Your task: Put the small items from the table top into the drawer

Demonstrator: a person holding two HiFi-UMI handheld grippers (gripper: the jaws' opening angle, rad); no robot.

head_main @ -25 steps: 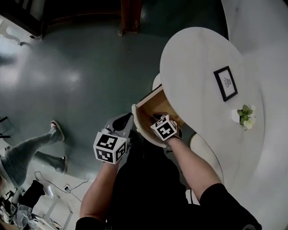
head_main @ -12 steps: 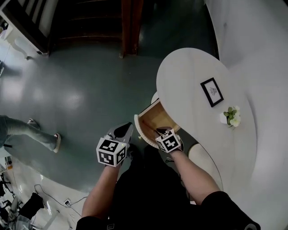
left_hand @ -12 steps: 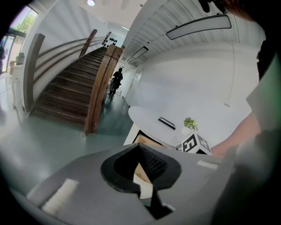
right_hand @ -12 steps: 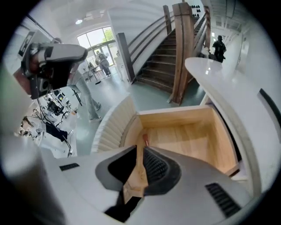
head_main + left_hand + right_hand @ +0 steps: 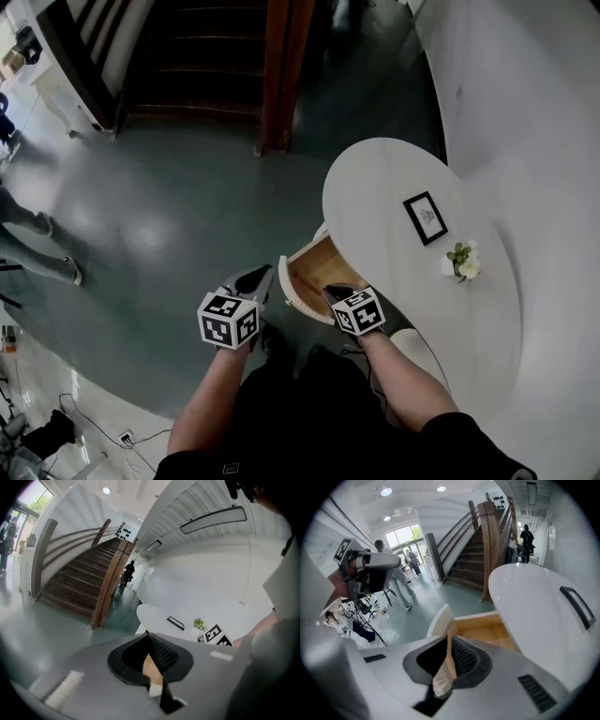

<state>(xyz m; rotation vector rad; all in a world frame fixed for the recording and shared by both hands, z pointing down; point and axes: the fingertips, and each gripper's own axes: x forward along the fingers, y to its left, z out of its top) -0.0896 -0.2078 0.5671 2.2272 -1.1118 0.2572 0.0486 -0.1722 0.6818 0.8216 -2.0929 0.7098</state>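
Open teal floor (image 5: 169,206) lies left of the white oval table (image 5: 375,187), whose wooden drawer (image 5: 319,265) juts out mid-frame. The left gripper (image 5: 255,277) beside it and the right gripper (image 5: 334,292) at its front are both closed and empty. A black-framed picture (image 5: 425,217) and potted flowers (image 5: 460,262) sit on the tabletop at right.

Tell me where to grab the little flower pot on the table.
Grip the flower pot by its white body, below the flowers, coming in level from the open drawer side. It stands upright with flowers on top, so a top grasp would likely crush them.
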